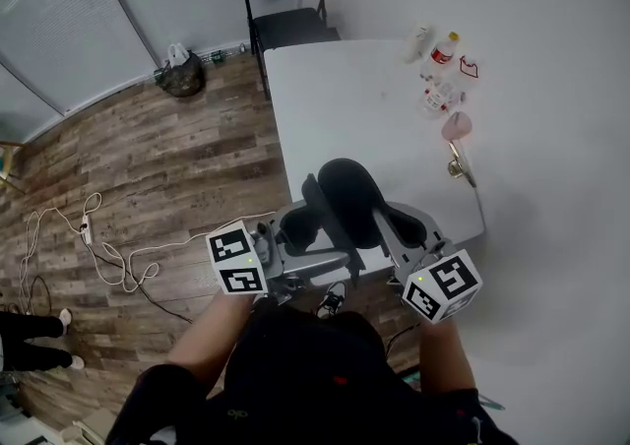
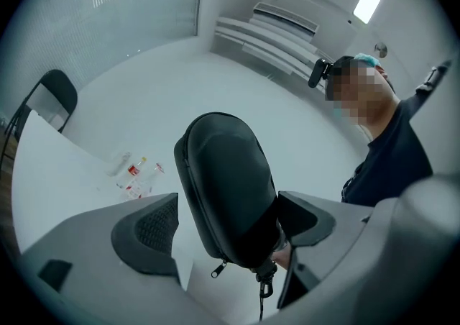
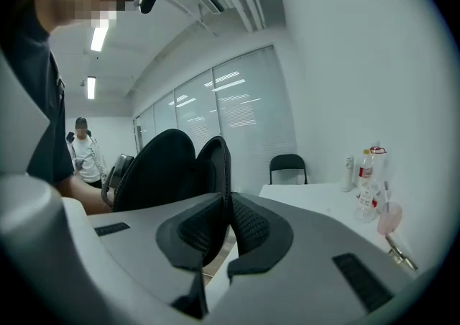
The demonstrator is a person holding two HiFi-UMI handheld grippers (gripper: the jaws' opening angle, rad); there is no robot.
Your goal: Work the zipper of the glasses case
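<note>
The black oval glasses case is held in the air over the near edge of the white table. My right gripper is shut on the thin rim of the case, which in this view looks like two shells slightly apart. My left gripper stands open around the case, and its left pad is well clear of the shell. A zipper pull and a small clip dangle from the case's lower end. In the head view the left gripper and right gripper flank the case.
Bottles and a pink cup stand along the table's far right side. A black chair is behind the table. Cables lie on the wooden floor to the left. Another person stands in the background.
</note>
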